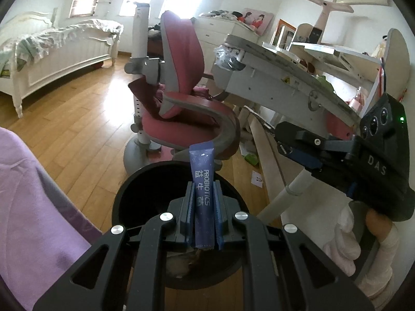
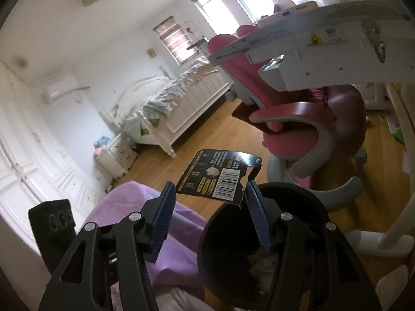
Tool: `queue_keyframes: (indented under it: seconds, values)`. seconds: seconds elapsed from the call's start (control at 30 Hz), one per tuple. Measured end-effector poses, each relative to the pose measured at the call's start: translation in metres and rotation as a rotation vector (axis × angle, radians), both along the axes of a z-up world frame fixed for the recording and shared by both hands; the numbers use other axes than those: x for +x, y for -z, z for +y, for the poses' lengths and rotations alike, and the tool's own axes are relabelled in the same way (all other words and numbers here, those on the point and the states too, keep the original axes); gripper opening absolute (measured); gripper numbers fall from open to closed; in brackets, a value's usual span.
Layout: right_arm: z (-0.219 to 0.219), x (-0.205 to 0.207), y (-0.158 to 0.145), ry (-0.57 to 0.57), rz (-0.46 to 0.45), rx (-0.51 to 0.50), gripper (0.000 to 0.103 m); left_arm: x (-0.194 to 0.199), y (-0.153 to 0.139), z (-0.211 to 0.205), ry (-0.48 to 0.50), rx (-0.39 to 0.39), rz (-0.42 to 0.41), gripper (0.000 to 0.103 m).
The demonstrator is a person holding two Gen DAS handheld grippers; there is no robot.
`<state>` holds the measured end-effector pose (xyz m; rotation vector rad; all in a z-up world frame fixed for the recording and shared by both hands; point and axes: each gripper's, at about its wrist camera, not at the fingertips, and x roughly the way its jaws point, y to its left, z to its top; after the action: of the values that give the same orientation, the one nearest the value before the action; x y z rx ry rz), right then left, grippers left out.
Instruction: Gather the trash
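My left gripper (image 1: 203,185) is shut on a purple probiotics sachet (image 1: 202,160), which stands upright between the blue pads. Right below it is the mouth of a black round bin (image 1: 135,178), with some trash lying at its bottom. My right gripper (image 2: 210,184) is shut on a black printed card with a barcode (image 2: 220,171), gripped by its two side edges and lying flat over the near rim of the bin (image 2: 298,189). In the left wrist view the right gripper (image 1: 282,140) reaches in from the right, above and beside the bin.
A pink swivel chair (image 1: 181,98) stands just behind the bin, with a white desk (image 1: 272,77) overhanging to the right. Purple cloth (image 1: 31,207) fills the near left. Scraps of green and white paper (image 1: 253,159) lie on the wooden floor under the desk. A white bed (image 1: 59,51) stands far left.
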<state>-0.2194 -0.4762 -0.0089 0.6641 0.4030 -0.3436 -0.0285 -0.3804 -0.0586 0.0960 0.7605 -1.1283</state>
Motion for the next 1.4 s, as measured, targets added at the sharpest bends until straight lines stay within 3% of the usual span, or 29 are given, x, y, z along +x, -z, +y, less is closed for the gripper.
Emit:
queue_keyframes:
  seconds: [0.3,0.33,0.37,0.43,0.47,0.93,1.07,1.17,1.4]
  values:
    - [-0.003,-0.001,0.005,0.021,0.007,0.019,0.060,0.001,-0.002,-0.021,0.016,0.023,-0.017,0.022]
    - [-0.004,-0.001,0.006,0.027,0.009,0.021,0.060,0.002,-0.002,-0.023,0.013,0.028,-0.020,0.038]
    - [-0.003,-0.001,0.007,0.029,0.011,0.023,0.062,0.002,-0.003,-0.023,0.010,0.027,-0.021,0.062]
    - [-0.004,-0.001,0.008,0.039,0.018,0.033,0.069,0.000,-0.008,-0.018,-0.007,-0.003,-0.035,0.082]
    - [-0.005,-0.002,0.009,0.049,0.017,0.036,0.074,0.000,-0.009,-0.016,-0.012,-0.013,-0.042,0.085]
    - [0.020,0.013,0.002,0.016,0.033,0.016,0.075,-0.003,-0.042,0.037,-0.069,-0.077,-0.075,0.097]
    - [0.037,0.025,-0.006,-0.012,0.029,-0.001,0.081,-0.005,-0.051,0.062,-0.094,-0.092,-0.086,0.097]
    - [0.053,0.038,-0.012,-0.044,0.035,-0.012,0.087,-0.004,-0.058,0.090,-0.153,-0.098,-0.109,0.097]
    - [0.103,0.078,-0.025,-0.140,0.042,-0.066,0.093,0.012,-0.066,0.180,-0.418,-0.059,-0.176,0.098]
